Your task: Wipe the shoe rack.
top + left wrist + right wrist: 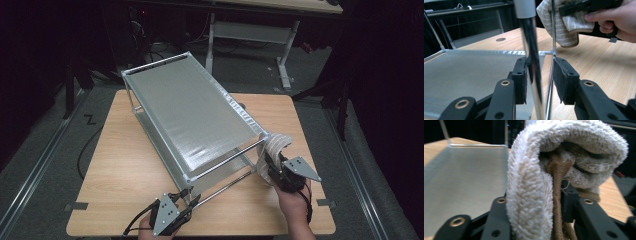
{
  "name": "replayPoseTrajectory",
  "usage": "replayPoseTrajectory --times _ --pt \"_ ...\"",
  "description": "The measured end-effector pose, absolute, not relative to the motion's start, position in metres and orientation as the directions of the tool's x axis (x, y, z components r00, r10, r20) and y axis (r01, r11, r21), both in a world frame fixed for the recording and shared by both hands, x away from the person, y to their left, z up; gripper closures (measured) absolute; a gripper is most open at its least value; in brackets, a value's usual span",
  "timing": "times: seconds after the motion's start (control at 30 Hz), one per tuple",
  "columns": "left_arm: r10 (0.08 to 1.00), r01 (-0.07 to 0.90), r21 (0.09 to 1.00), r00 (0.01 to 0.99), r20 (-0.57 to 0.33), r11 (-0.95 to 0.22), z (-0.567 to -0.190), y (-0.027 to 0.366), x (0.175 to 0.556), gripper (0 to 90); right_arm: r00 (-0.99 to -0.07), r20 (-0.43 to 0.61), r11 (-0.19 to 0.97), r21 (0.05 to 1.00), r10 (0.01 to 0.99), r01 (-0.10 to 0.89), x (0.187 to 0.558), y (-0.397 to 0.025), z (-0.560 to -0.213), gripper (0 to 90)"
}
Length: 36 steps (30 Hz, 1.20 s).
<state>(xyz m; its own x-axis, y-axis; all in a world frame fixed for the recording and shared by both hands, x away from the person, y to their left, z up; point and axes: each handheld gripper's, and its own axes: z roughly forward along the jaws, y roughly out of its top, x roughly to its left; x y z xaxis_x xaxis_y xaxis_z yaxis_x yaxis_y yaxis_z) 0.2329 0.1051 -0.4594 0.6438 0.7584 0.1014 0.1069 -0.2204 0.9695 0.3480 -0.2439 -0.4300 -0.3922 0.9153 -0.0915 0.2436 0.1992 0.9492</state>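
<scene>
Gripping folded cloth (534,182), right gripper (274,167); left gripper (540,80) open around upright rack post (530,50).

One rack (195,112), metal, with two shelves: the top shelf (190,110) and a lower shelf (469,72) beneath it.

One cloth (274,145), folded, striped, brown-edged.

Two grippers: left gripper (189,200), right gripper (270,162). Each has two black jaws and one grey plate on top.

Two hands, one per gripper: left hand (150,232), right hand (295,202).

Two tables: one wooden table (125,165) under the rack, one second table (260,10) at the back of the room.

One round hole (500,39) in the wooden tabletop.
</scene>
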Motion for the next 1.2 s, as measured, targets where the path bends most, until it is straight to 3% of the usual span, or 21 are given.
replayPoseTrajectory --times 0.1,0.3,0.43,0.67,0.93,1.2 --pt "0.761 0.11 0.971 0.642 0.092 -0.21 -0.46 0.107 0.234 64.5 -0.427 -0.068 0.189 0.95 0.902 0.248 0.347 -0.24 -0.432 54.5" --pt "0.774 0.113 0.971 0.626 0.095 -0.21 -0.459 0.109 0.236 77.5 -0.431 -0.02 0.142 0.957 0.902 0.252 0.344 -0.238 -0.431 50.3" --pt "0.774 0.113 0.971 0.626 0.096 -0.212 -0.459 0.109 0.236 77.8 -0.399 -0.046 0.137 0.969 0.916 0.203 0.343 -0.236 -0.426 51.8" --pt "0.771 0.109 0.971 0.629 0.098 -0.213 -0.459 0.108 0.238 77.8 -0.412 -0.047 0.177 0.943 0.91 0.283 0.351 -0.231 -0.438 50.4" --pt "0.766 0.101 0.969 0.632 0.113 -0.226 -0.46 0.109 0.237 77.5 -0.49 0.057 0.102 0.951 0.87 0.292 0.347 -0.236 -0.436 44.5" --pt "0.764 0.1 0.969 0.636 0.112 -0.225 -0.46 0.11 0.238 77.4 -0.538 0.049 0.128 0.949 0.841 0.286 0.339 -0.234 -0.437 43.2"
